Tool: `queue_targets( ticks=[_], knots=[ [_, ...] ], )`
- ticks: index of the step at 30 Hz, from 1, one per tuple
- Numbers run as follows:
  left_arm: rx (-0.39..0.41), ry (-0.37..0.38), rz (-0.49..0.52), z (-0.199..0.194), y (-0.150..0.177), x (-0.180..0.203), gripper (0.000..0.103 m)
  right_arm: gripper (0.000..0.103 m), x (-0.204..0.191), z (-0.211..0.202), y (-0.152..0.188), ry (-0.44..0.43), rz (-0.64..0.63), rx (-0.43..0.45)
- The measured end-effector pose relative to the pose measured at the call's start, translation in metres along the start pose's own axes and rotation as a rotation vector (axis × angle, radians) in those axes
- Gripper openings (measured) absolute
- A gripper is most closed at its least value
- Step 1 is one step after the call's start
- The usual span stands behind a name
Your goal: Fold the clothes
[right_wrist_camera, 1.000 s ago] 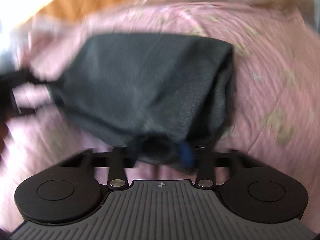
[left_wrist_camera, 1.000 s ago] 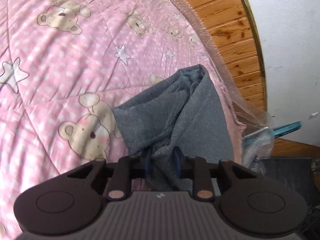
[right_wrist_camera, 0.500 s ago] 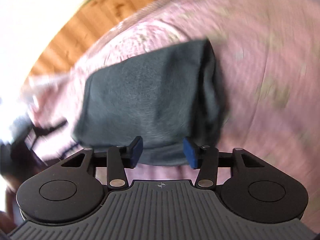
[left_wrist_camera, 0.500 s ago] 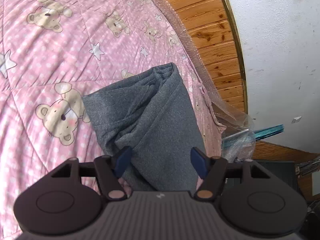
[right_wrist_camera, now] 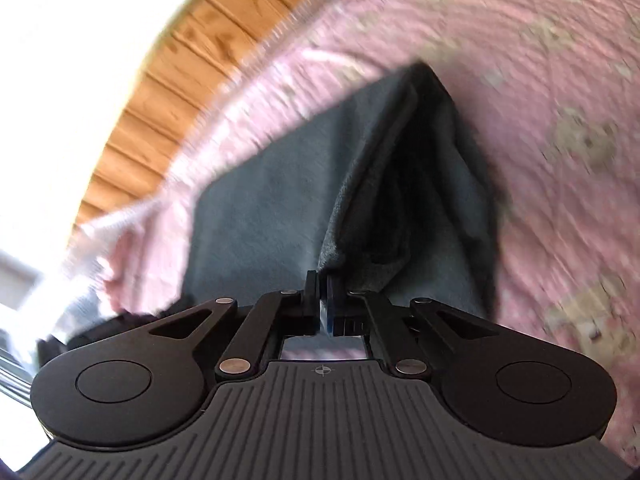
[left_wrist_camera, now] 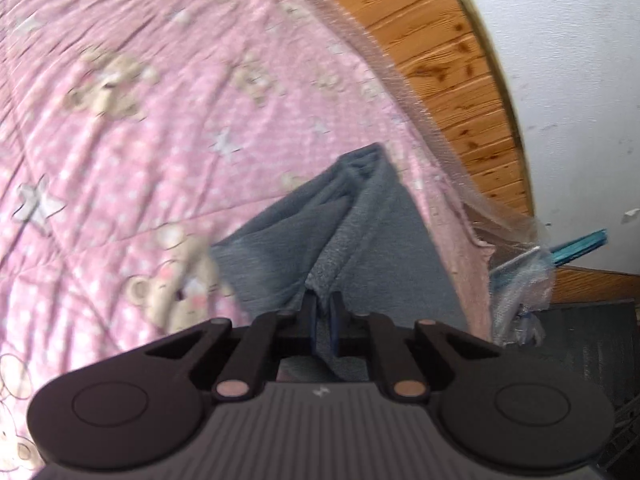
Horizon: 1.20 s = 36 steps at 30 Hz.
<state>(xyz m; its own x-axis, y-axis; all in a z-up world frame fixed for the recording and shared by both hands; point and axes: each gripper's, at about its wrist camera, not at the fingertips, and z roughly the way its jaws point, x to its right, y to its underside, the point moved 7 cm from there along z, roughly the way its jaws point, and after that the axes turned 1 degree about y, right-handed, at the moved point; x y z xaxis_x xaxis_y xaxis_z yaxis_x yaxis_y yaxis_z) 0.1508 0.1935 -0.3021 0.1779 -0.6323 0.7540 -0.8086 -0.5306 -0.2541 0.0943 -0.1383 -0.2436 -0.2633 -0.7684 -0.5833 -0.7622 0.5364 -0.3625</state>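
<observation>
Grey garment (left_wrist_camera: 360,240): folded, lying on the pink quilt (left_wrist_camera: 120,140) near its edge beside the wooden panelling (left_wrist_camera: 440,60). Left gripper (left_wrist_camera: 323,316): clenched on the garment's near edge. Right gripper (right_wrist_camera: 323,298): likewise clenched on a raised fold.

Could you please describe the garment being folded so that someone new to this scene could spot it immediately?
Start from the pink quilt printed with teddy bears and white stars, which fills most of both views. Near its edge beside the wooden wall panelling lies a grey fleece garment, pinched by the left gripper and the right gripper. It is the only plain, dark fabric there.
</observation>
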Motion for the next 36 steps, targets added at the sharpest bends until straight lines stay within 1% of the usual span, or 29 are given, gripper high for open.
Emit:
queue_targets(
  ticks=[3,5,8,10,12,13,14,15,16,17,18,20,22,23,24,25,26,28,30,31,32,33,34,35,36],
  knots=[
    [-0.012,-0.009,0.025,0.006,0.003,-0.008,0.009,0.000,0.017,0.010,0.009,0.061,0.006,-0.020],
    [-0.017,-0.013,0.046,0.005,0.002,-0.007,0.009,0.000,0.021,0.009,0.008,0.063,-0.006,-0.023],
    [-0.026,-0.024,0.082,0.005,0.000,-0.006,0.010,0.000,0.018,0.007,0.005,0.110,-0.076,-0.029],
    [-0.033,-0.034,0.105,0.005,-0.001,-0.005,0.010,0.000,0.024,0.011,0.003,0.156,-0.092,-0.047],
    [-0.045,-0.042,0.124,0.003,-0.001,-0.002,0.011,0.000,0.031,0.010,0.002,0.154,-0.087,-0.059],
    [-0.052,-0.039,0.136,-0.001,-0.001,0.000,0.015,0.000,0.029,0.007,0.000,0.149,-0.099,-0.057],
    [-0.060,-0.036,0.147,-0.005,-0.001,0.003,0.017,0.000,0.024,0.000,-0.002,0.145,-0.126,-0.046],
    [-0.065,-0.038,0.165,-0.012,-0.002,0.005,0.021,0.002,0.017,-0.009,-0.006,0.144,-0.161,-0.024],
    [-0.069,-0.040,0.184,-0.019,-0.003,0.007,0.025,0.008,0.010,-0.019,-0.011,0.153,-0.204,0.011],
    [-0.058,-0.041,0.225,-0.028,-0.007,0.011,0.025,0.010,0.002,-0.029,-0.017,0.170,-0.250,0.044],
    [-0.035,-0.040,0.262,-0.037,-0.014,0.017,0.025,0.010,-0.006,-0.038,-0.023,0.184,-0.293,0.080],
    [-0.002,0.000,0.295,-0.034,-0.032,0.043,0.025,0.014,-0.022,-0.049,-0.039,0.201,-0.374,0.150],
    [0.031,0.041,0.328,-0.031,-0.050,0.070,0.025,0.023,-0.039,-0.047,-0.059,0.203,-0.443,0.200],
    [0.048,0.061,0.344,-0.030,-0.059,0.084,0.025,0.025,-0.049,-0.043,-0.070,0.205,-0.473,0.222],
    [0.064,0.082,0.360,-0.029,-0.068,0.097,0.028,0.032,-0.060,-0.034,-0.081,0.208,-0.496,0.238],
    [0.046,0.101,0.392,-0.013,-0.074,0.117,0.035,0.032,-0.069,-0.023,-0.092,0.211,-0.514,0.246],
    [0.026,0.120,0.425,0.004,-0.080,0.136,0.038,0.032,-0.077,-0.013,-0.100,0.213,-0.530,0.252],
    [-0.047,0.114,0.467,0.046,-0.080,0.151,0.041,0.032,-0.088,0.010,-0.115,0.224,-0.556,0.254],
    [-0.096,0.041,0.512,0.077,-0.075,0.144,0.041,0.033,-0.087,0.037,-0.116,0.246,-0.561,0.214],
    [-0.110,-0.053,0.534,0.091,-0.074,0.129,0.034,0.037,-0.078,0.050,-0.110,0.253,-0.564,0.169],
    [-0.127,-0.108,0.531,0.099,-0.074,0.112,0.025,0.040,-0.069,0.063,-0.104,0.261,-0.566,0.123],
    [-0.130,-0.132,0.515,0.102,-0.076,0.093,0.004,0.044,-0.057,0.074,-0.093,0.262,-0.571,0.068],
    [-0.129,-0.113,0.469,0.098,-0.081,0.082,0.004,0.049,-0.045,0.078,-0.080,0.240,-0.580,0.052],
    [-0.127,-0.091,0.421,0.094,-0.087,0.070,0.004,0.051,-0.038,0.074,-0.076,0.218,-0.574,0.065],
    [-0.133,-0.089,0.392,0.087,-0.091,0.066,0.004,0.053,-0.033,0.069,-0.076,0.211,-0.548,0.056]
  ],
)
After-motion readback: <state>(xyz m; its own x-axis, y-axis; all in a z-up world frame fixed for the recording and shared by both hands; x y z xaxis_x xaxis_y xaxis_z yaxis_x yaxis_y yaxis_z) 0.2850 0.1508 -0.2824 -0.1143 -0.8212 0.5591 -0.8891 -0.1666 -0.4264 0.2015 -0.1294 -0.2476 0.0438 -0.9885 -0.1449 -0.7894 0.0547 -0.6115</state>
